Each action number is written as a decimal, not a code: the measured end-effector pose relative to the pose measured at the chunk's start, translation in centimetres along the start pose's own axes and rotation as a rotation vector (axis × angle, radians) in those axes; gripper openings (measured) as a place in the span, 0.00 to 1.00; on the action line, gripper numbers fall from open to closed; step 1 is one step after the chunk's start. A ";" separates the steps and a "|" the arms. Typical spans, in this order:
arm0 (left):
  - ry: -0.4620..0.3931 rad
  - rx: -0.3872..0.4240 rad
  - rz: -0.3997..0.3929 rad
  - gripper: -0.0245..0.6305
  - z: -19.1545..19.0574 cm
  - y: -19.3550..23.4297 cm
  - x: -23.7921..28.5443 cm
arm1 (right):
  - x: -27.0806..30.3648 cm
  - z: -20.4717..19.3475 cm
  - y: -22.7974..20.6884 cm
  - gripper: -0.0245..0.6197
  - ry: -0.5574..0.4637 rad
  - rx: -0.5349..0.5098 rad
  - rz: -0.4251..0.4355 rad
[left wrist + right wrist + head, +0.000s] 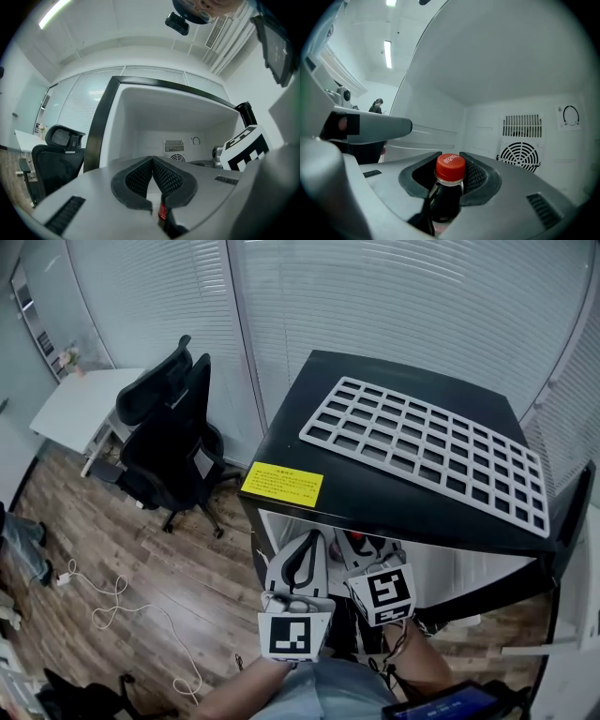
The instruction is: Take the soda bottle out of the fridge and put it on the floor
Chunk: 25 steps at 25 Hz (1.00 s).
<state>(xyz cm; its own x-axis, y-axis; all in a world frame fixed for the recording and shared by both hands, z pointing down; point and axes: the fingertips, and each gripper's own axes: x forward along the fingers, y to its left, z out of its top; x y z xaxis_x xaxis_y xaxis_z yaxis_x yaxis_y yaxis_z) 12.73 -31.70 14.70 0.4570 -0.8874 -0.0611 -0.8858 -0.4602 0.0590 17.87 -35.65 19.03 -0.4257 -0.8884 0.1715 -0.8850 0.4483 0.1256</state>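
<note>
- Soda bottle (446,197) stands upright inside the open fridge (300,409), long axis vertical, red cap (450,167) on top.
- Right gripper (450,159) is clamped on its neck, just under the cap.
- Left gripper (153,160) sits just beside it at the fridge mouth, jaws pinched together on nothing.
- Fan grille (519,157) on the back wall behind; a white grid rack (427,451) lies on the fridge top.

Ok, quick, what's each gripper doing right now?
Left gripper: closed, holding nothing.
Right gripper: closed on the neck of the dark plastic soda bottle with the red cap.
</note>
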 end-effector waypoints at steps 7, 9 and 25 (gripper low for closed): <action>-0.008 0.000 -0.076 0.06 0.5 -1.1 -1.0 | -2.3 0.8 0.3 0.24 -0.005 -0.001 -0.068; -0.013 -0.001 -0.106 0.06 0.7 -1.7 -1.4 | -3.3 0.9 0.2 0.24 -0.007 0.002 -0.097; -0.049 -0.025 -0.419 0.06 1.7 -7.5 -5.0 | -12.1 0.2 1.1 0.24 0.004 0.046 -0.376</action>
<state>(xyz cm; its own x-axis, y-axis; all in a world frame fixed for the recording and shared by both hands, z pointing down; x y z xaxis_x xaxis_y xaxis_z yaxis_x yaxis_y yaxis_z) 16.92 -23.72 12.87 0.7724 -0.6212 -0.1325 -0.6216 -0.7821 0.0433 22.01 -24.41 16.86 -0.0686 -0.9897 0.1258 -0.9869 0.0858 0.1368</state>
